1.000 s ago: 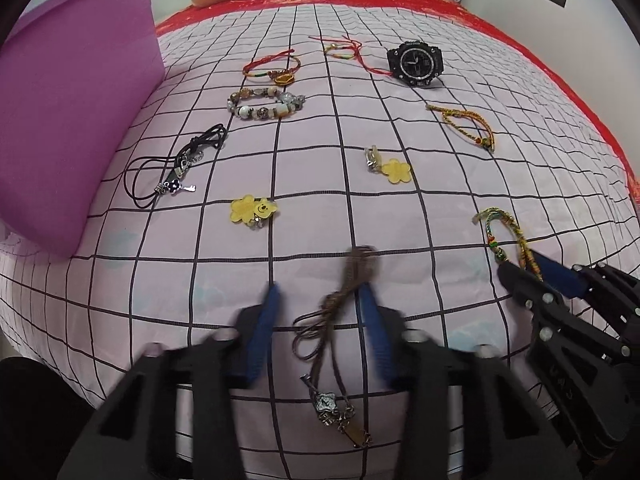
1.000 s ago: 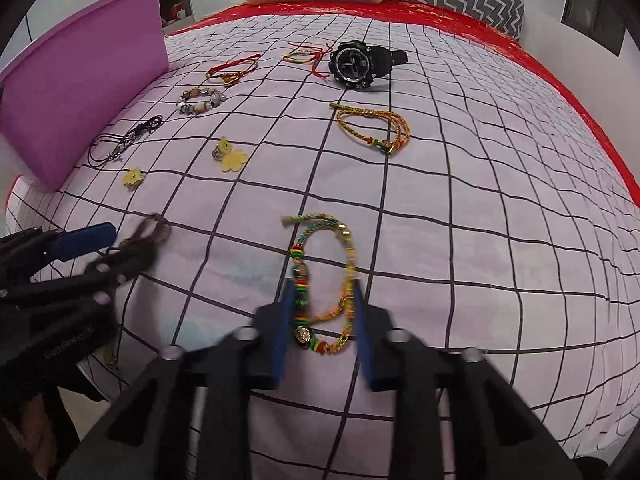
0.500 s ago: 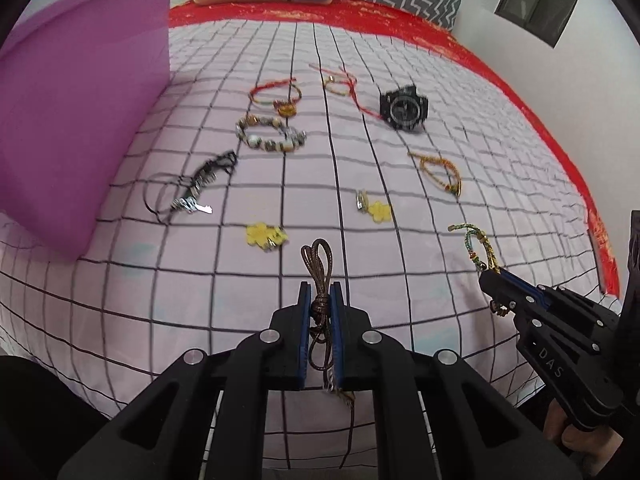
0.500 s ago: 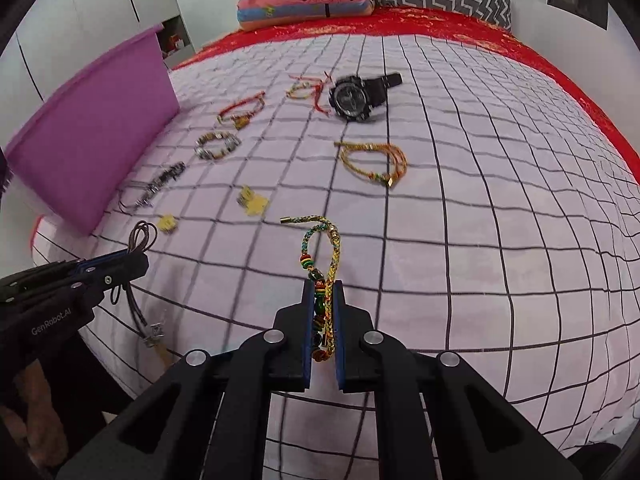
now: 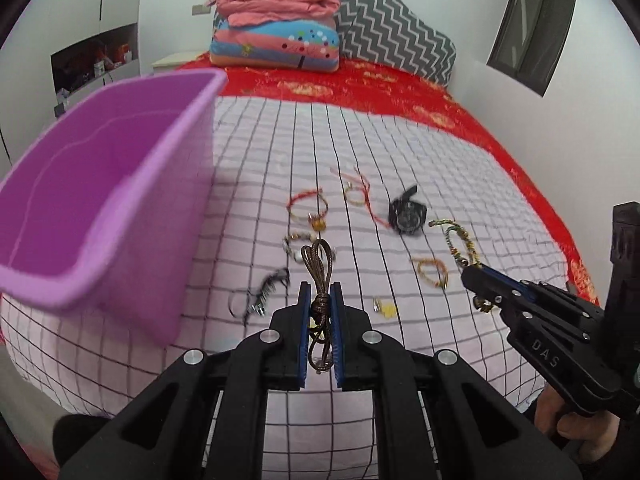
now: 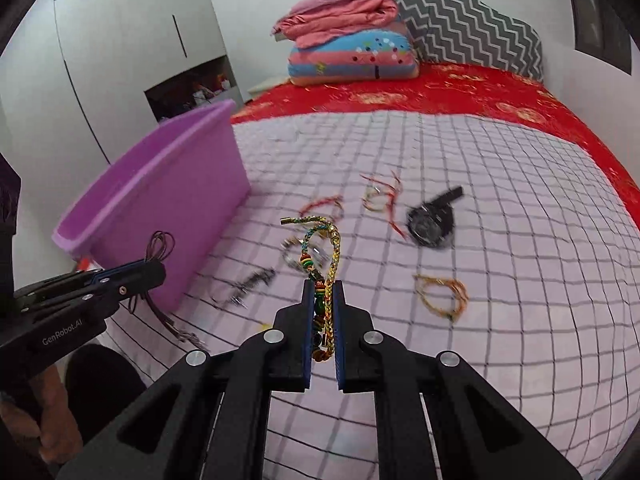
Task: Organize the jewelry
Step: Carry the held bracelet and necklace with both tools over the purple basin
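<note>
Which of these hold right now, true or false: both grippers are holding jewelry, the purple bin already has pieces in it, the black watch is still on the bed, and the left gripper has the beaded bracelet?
1. Both grippers grip jewelry. True: the left gripper is shut on the brown cord necklace, the right gripper on the multicolour beaded bracelet.
2. The purple bin already holds pieces. False: the part of its inside in view shows none.
3. The black watch lies on the bed. True.
4. The left gripper holds the beaded bracelet. False: it holds the brown cord necklace.
</note>
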Action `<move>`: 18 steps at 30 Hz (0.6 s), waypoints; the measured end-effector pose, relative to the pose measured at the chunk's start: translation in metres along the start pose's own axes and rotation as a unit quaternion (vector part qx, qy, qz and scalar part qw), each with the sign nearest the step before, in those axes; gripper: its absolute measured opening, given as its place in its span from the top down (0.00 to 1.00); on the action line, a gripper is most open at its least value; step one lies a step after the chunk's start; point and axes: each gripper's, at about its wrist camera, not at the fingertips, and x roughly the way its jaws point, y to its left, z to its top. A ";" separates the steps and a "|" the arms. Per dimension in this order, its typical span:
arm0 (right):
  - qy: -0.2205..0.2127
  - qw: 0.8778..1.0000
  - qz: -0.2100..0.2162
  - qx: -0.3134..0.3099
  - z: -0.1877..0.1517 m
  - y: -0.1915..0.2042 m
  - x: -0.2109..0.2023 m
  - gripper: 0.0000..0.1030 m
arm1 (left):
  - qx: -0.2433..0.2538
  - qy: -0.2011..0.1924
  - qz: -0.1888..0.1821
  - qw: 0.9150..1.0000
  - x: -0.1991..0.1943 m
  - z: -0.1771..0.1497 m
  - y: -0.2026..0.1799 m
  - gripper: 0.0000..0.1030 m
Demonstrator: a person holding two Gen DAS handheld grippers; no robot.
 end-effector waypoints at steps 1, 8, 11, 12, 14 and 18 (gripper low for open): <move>-0.007 1.000 0.006 -0.002 0.009 0.007 -0.001 0.92 | 0.001 -0.007 0.000 1.000 -0.005 0.006 0.004 0.90; -0.042 0.998 0.043 -0.032 0.060 0.058 -0.004 0.92 | -0.011 -0.040 0.016 0.999 -0.036 0.049 0.053 0.90; -0.045 0.996 0.066 -0.043 0.080 0.084 0.003 0.92 | -0.019 -0.045 0.035 0.998 -0.042 0.061 0.078 0.90; -0.047 0.995 0.076 -0.047 0.086 0.094 0.006 0.92 | -0.022 -0.045 0.042 0.998 -0.042 0.064 0.086 0.90; -0.050 0.993 0.092 -0.054 0.098 0.111 0.011 0.92 | -0.025 -0.045 0.053 0.997 -0.044 0.070 0.103 0.90; -0.049 0.989 0.117 -0.069 0.117 0.149 0.023 0.92 | -0.038 -0.048 0.071 0.996 -0.046 0.077 0.134 0.90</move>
